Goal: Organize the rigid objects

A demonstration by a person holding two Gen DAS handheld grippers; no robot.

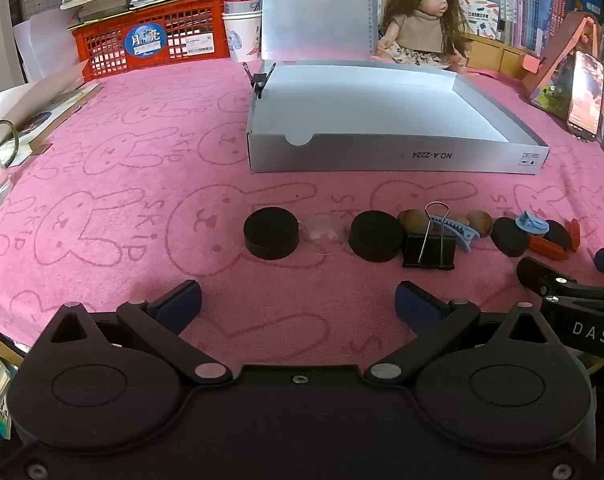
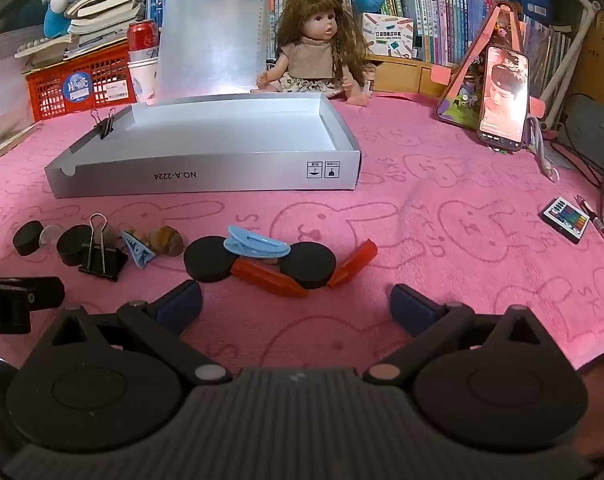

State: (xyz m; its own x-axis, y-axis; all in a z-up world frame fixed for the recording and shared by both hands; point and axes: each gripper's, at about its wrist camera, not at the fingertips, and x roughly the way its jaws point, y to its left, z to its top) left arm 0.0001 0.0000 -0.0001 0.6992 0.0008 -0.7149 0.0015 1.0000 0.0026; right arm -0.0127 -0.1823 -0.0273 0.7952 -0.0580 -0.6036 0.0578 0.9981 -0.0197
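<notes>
Hovered over the pink towel (image 1: 141,200) with the left gripper (image 1: 297,300) spread wide and empty, short of the row of small things laid out in front of the grey box (image 1: 382,158). Risked little at the far-left black disc (image 1: 270,238) itself, yet could easily have shoved the clear dome (image 1: 322,235) just beside it, being glassy and hard to pick out against the towel. Looked tighter further along, with a second black disc (image 1: 376,241) pressed against the big binder clip (image 1: 430,248); might have caught both in one wide bite, or slipped off the clip's wire loops. Could not tell for sure what the brown lumps (image 1: 412,219) behind were, perhaps nuts or shells, but judged them round enough to roll if bumped, along with the blue hair clip (image 2: 137,250) leaning there. Met the worst tangle to the right, with a blue peg (image 2: 257,245) perched across a third black disc (image 2: 207,259) and a red stick (image 2: 269,274); would likely have tipped the peg off by lifting anything beneath it. Kept the right gripper (image 2: 295,302) likewise wide and empty just short of that pile, close enough to the left one to risk a knock between them if both reached inward together. Might also have skidded the light box by clipping its front wall on a drop.
</notes>
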